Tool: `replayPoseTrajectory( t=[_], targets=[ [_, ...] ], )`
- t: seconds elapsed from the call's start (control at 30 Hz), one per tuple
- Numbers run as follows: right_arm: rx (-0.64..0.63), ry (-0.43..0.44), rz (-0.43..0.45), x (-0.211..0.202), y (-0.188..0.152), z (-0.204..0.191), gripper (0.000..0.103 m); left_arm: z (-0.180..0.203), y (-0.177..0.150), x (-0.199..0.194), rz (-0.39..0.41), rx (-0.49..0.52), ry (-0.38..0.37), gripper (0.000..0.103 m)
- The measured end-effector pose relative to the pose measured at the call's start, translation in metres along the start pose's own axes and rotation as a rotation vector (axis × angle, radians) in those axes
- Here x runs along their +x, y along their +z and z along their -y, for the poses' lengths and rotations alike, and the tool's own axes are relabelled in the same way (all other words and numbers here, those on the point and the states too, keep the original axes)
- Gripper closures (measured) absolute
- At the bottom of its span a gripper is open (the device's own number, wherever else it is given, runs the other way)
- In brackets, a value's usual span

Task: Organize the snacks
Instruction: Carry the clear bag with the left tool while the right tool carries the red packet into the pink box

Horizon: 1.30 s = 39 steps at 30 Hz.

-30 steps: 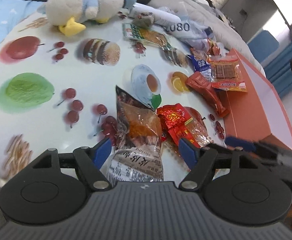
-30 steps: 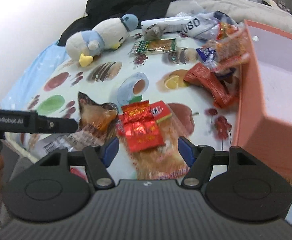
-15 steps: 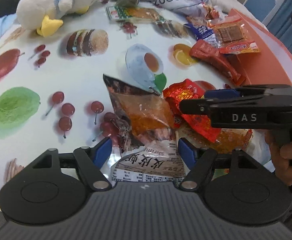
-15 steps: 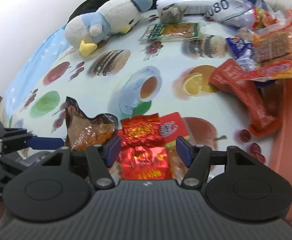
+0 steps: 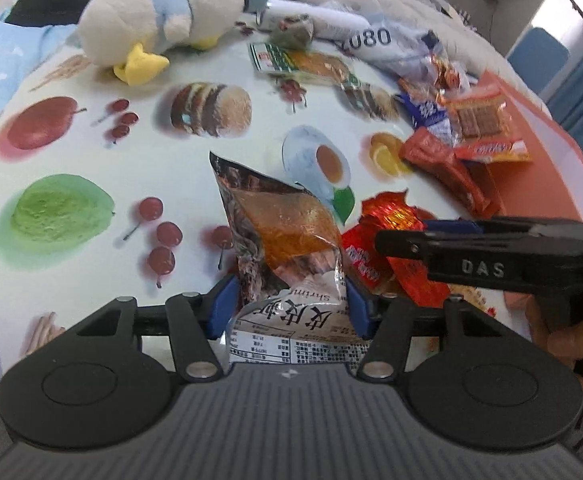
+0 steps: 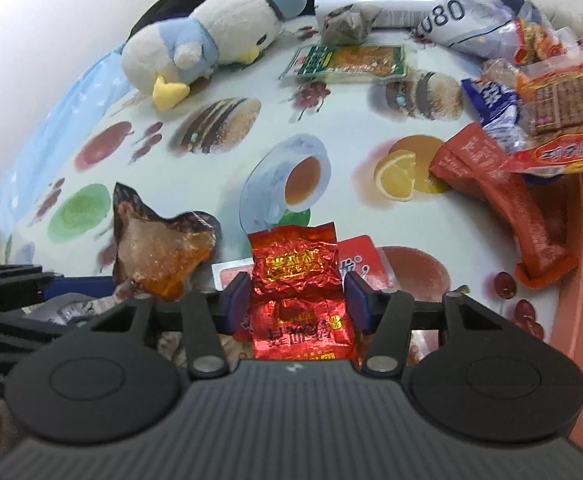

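A: Snacks crowd the near and right sides of a table [image 5: 91, 152] under a cloth printed with fruit, bread and teacups. A brown shrimp-cracker bag [image 5: 283, 232] lies at the near edge, its clear window showing orange pieces. The left gripper [image 5: 287, 304] has its blue pads against both sides of the bag's lower part.

B: Closed on it, then?

A: The pads touch the wrapper on each side and the film is crumpled between them, so it looks clamped. Just to the right, a red foil packet [image 6: 295, 276] sits on other flat red packs at the same near edge. The right gripper [image 6: 297, 300] brackets that packet, jaws narrowed to about its width; whether they press it I cannot tell.

B: And from the other camera?

A: From the left wrist the right gripper [image 5: 423, 232] comes in from the right, marked "DAS", over the red foil packet [image 5: 391, 212].

B: What lies further out?

A: Toward the right edge, a long red-orange pack [image 6: 503, 200] lies beside an orange box [image 5: 547, 168], with a biscuit pack [image 6: 559, 108] and a blue wrapper [image 6: 491, 100] piled behind it. At the far side lies a green-edged flat pack [image 6: 347, 62], next to a grey crumpled wrapper [image 6: 345, 24] and a bag printed "080" [image 6: 463, 20]. A plush duck [image 6: 215, 40] lies on its side at the far left edge.
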State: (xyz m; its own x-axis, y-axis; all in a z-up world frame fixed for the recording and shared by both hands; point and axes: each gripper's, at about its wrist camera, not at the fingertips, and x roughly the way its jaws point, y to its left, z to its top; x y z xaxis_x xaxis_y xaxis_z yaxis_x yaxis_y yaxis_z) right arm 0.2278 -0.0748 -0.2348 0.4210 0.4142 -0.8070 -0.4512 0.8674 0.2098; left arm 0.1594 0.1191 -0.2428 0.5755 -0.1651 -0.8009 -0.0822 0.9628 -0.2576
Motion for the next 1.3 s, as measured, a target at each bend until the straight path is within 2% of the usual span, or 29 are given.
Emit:
replayPoseTrajectory(
  t=[0.33, 0.8, 1.1, 1.3],
  targets=[
    [0.038, -0.027, 0.108, -0.068, -0.016, -0.007, 0.049, 0.020, -0.002, -0.057, 0.087, -0.044, -0.025, 0.041],
    [0.108, -0.077, 0.302, -0.176, -0.042, -0.008, 0.049, 0.074, -0.006, -0.137, 0.184, 0.004, -0.059, 0.041],
    [0.159, -0.113, 0.379, -0.230, -0.065, -0.006, 0.049, 0.116, -0.012, -0.169, 0.214, 0.052, -0.128, 0.041],
    [0.210, -0.153, 0.426, -0.263, -0.079, 0.004, 0.049, 0.146, -0.017, -0.173, 0.206, 0.085, -0.187, 0.041]
  ],
)
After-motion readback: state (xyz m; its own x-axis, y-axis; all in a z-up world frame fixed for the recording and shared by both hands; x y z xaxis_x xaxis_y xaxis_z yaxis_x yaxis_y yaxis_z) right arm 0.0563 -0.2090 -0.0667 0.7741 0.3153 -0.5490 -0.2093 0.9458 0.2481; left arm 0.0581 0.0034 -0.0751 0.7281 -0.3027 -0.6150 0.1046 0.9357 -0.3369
